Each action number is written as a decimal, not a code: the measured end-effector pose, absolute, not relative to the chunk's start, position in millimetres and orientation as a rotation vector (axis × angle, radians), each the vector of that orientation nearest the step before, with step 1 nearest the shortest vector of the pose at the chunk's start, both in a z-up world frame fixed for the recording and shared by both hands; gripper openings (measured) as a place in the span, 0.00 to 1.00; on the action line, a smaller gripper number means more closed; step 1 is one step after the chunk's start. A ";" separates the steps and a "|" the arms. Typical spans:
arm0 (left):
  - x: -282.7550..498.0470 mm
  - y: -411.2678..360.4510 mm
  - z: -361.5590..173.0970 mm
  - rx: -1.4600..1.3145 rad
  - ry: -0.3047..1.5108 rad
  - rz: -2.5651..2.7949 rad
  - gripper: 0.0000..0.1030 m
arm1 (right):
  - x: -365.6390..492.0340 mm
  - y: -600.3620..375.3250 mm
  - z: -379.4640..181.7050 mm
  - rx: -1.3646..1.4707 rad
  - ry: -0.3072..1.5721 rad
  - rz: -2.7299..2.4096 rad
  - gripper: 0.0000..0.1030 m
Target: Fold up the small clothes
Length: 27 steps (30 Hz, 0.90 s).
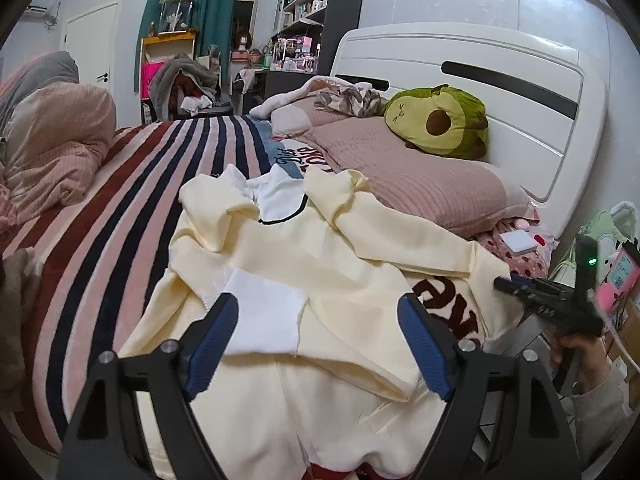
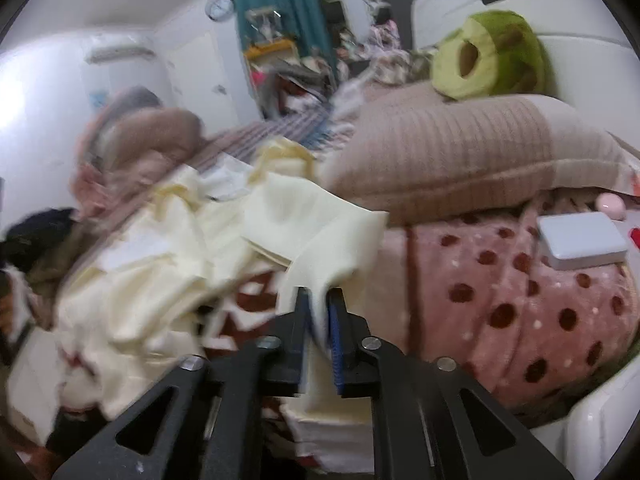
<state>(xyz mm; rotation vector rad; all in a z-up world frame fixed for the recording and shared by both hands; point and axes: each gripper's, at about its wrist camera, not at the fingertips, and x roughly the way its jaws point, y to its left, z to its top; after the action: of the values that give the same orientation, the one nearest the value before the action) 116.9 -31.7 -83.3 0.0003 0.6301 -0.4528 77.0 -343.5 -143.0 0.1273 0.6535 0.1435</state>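
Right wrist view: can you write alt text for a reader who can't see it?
The right gripper is shut on an edge of a cream garment that lies rumpled on the bed. Behind it are a ribbed pink pillow and an avocado plush; the picture is motion-blurred.

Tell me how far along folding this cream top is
Barely started: the cream top lies crumpled on the striped bedspread. In hand: the right gripper is shut on one edge of it. Left: the left gripper hovers open; every fold remains.
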 end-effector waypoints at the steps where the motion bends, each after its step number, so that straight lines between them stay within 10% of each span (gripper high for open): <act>1: 117.7 -32.6 -83.6 0.000 0.631 -0.453 0.77 | 79.8 -342.6 -146.3 0.090 0.661 0.073 0.65; 2: 118.4 -33.3 -83.7 0.003 0.632 -0.450 0.77 | 81.8 -343.5 -148.9 0.073 0.659 0.041 0.85; 7: 120.8 -34.6 -86.8 0.016 0.636 -0.430 0.77 | 99.1 -356.0 -169.9 0.193 0.745 0.134 0.83; 9: 121.7 -33.5 -87.7 0.013 0.637 -0.421 0.77 | 98.5 -351.2 -168.9 0.153 0.739 0.135 0.60; 11: 122.0 -31.5 -88.3 0.010 0.636 -0.414 0.77 | 97.2 -347.0 -165.9 0.125 0.740 0.134 0.09; 12: 122.0 -29.9 -88.3 0.009 0.633 -0.409 0.77 | 96.7 -346.5 -163.4 0.130 0.741 0.141 0.05; 27: 105.4 35.3 -84.2 -0.086 0.567 -0.388 0.78 | 88.4 -265.1 -63.9 0.316 0.569 0.580 0.01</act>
<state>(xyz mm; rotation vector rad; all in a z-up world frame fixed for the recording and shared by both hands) 105.4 35.3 -84.2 -0.0863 0.5672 -0.3882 88.4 -265.1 -63.9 0.3159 0.5693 0.5796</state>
